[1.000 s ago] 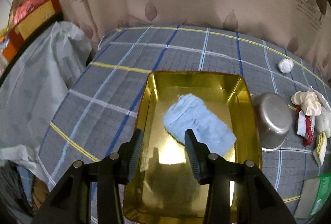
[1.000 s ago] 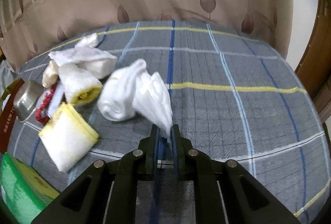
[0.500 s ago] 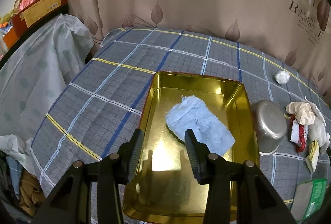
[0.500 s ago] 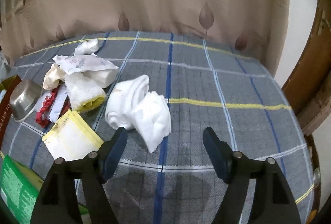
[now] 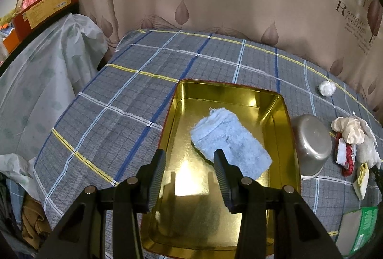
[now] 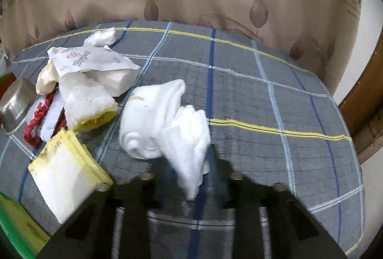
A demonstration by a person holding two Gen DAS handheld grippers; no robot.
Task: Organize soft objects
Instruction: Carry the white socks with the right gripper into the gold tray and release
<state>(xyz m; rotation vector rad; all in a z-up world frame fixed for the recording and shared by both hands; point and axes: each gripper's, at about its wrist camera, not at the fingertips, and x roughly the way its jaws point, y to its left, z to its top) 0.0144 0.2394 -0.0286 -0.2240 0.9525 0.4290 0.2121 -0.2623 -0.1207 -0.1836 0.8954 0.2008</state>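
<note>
A gold metal tray (image 5: pixel 282 115) lies on the plaid cloth with a light blue towel (image 5: pixel 229 141) in it. My left gripper (image 5: pixel 189 168) hovers open and empty above the tray's near half. In the right wrist view a bunched white cloth (image 6: pixel 167 122) lies on the table, its near tip between the blurred fingers of my right gripper (image 6: pixel 191 180), which stand apart. Left of it lie a white fluffy cloth with yellow edge (image 6: pixel 86 101) and a folded white cloth with yellow trim (image 6: pixel 64 173).
A steel bowl (image 5: pixel 311 146) sits upside down right of the tray, with a pile of cream, red and white soft items (image 5: pixel 349 139) beyond. A white ball (image 5: pixel 326 88) lies far right. A green pack (image 6: pixel 14 228) and a printed bag (image 6: pixel 91 60) lie at left.
My right gripper was shut on the white cloth, opened wide and drew back, and has now moved in over the cloth again. The left gripper has risen slightly, still open.
</note>
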